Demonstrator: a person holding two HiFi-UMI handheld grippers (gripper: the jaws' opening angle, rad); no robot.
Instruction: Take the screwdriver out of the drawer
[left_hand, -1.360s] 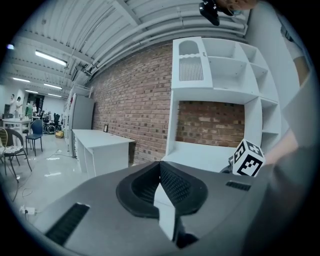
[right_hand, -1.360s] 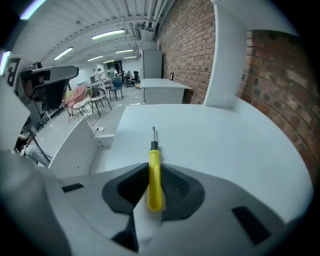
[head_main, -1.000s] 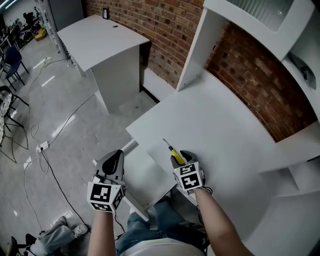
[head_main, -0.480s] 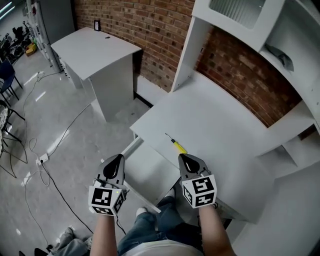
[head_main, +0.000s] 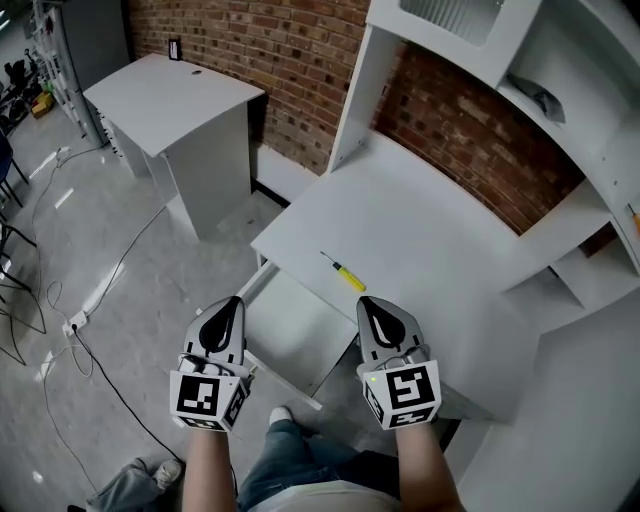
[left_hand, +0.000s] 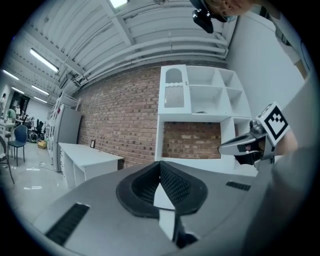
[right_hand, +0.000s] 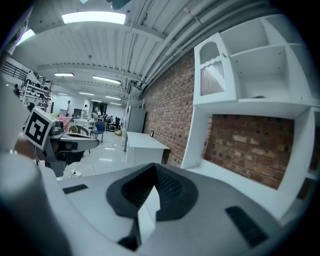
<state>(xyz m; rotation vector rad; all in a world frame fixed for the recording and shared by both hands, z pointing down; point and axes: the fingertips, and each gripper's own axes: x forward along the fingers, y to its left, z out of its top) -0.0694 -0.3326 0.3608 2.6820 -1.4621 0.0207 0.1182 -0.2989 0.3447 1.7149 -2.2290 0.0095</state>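
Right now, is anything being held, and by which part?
Nothing. The left gripper and right gripper are both shut and empty; the screwdriver lies loose on the desk.

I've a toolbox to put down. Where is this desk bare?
The desktop is bare between the screwdriver and the brick wall, and rightward toward the shelves. The open drawer also looks bare. It is tight at the front edge, where the left gripper and right gripper hang, jaws shut.

The tip of the yellow-handled screwdriver (head_main: 345, 275) on the white desk top (head_main: 430, 230) is too small to read. The open white drawer (head_main: 290, 325) lies partly hidden beneath that desk top's near edge.
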